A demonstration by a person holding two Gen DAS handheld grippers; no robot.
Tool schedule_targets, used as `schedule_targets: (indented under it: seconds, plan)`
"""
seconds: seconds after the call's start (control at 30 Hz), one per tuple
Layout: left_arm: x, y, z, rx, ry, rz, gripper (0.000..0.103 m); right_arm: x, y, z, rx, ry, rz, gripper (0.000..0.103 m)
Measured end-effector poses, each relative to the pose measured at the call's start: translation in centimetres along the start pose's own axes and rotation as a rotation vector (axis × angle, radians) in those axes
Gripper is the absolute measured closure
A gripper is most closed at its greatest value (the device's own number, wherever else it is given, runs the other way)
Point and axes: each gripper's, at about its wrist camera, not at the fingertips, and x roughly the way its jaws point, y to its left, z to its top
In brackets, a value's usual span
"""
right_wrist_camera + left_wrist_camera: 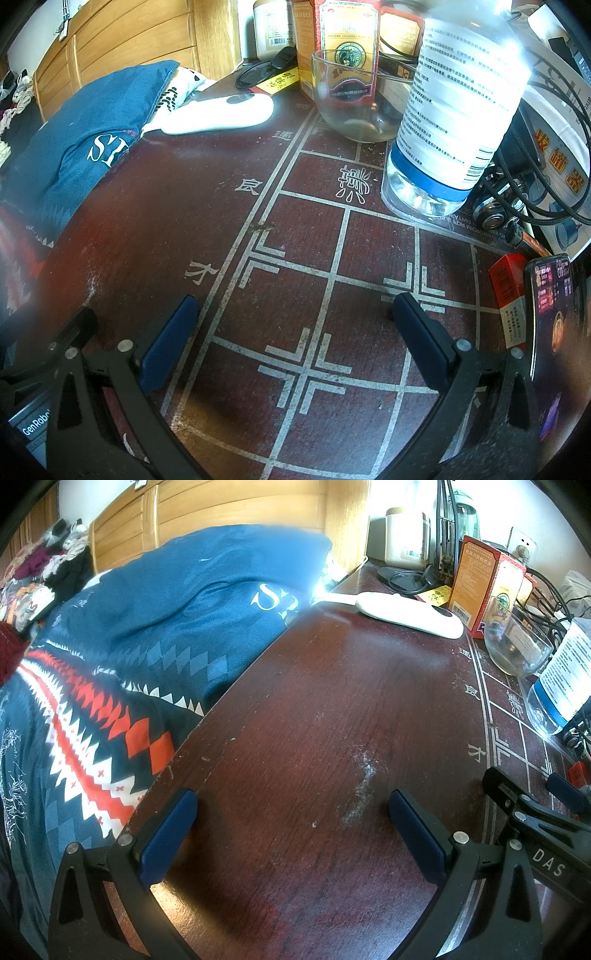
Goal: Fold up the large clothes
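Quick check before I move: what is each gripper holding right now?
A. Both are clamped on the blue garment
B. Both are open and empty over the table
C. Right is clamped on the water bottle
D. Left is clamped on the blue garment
B: the left gripper and right gripper both show fingers spread with only the bare dark table between them; the blue garment lies apart on the bed.

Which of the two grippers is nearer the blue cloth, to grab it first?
Probably the left gripper: the blue cloth lies just beside it. The right gripper sits over the table's painted grid, by the bottle.
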Motion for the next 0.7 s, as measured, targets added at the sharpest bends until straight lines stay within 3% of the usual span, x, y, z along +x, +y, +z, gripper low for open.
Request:
schedule_targets:
  seconds: [0.7]
  plan:
    - [-0.01,-0.06,0.0,-0.001,0.0,0.002,0.0,0.03,0.12,0.12,0.0,0.001,-0.001,0.0]
